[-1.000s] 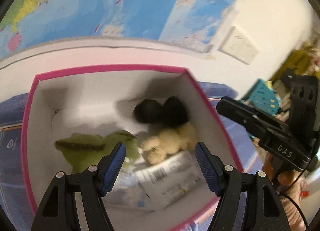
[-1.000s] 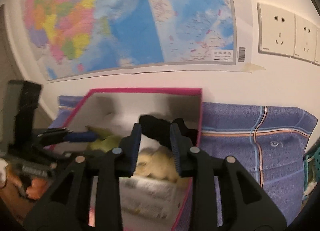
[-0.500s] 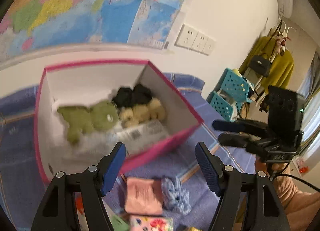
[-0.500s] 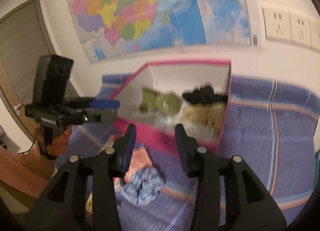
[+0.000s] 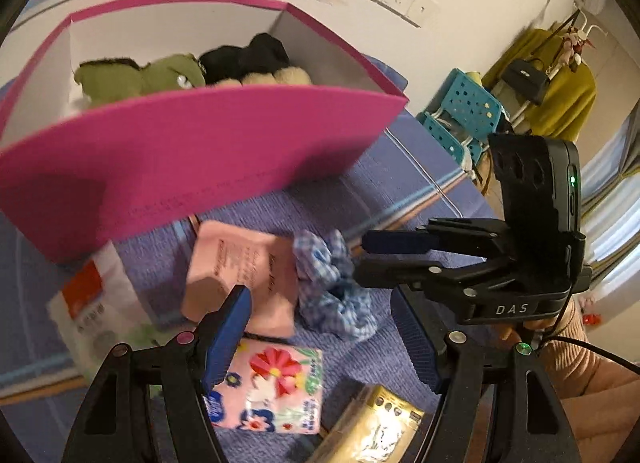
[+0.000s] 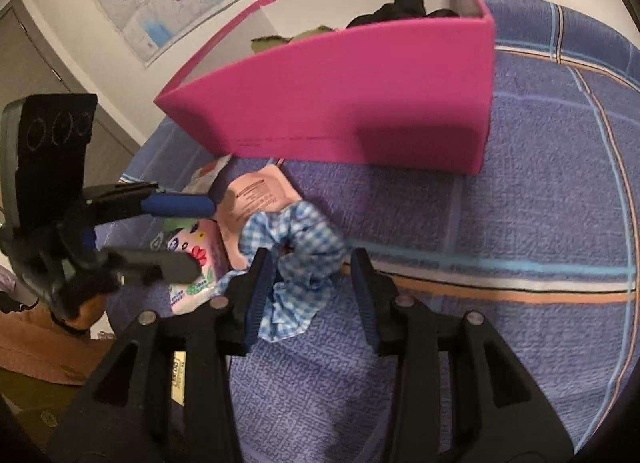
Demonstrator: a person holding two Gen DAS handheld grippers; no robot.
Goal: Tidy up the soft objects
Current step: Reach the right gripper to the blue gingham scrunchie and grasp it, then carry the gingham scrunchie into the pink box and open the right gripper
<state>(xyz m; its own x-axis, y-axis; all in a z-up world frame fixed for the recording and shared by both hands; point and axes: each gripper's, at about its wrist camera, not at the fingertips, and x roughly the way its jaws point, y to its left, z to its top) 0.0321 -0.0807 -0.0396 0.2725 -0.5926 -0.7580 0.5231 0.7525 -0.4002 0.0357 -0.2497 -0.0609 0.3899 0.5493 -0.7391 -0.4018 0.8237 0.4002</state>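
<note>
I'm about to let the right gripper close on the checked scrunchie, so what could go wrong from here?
1. The blue checked scrunchie touches the pink packet, so the right gripper, open around it, might pinch the packet too.
2. The left gripper hovers open close by over the floral tissue pack; the two could collide.
3. The pink box has a tall front wall, so a low carry could bump it.

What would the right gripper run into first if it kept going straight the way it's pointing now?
Most likely the blue checked scrunchie, lying between the open fingers of the right gripper. Beyond it is the pink box; depth is uncertain.
</note>
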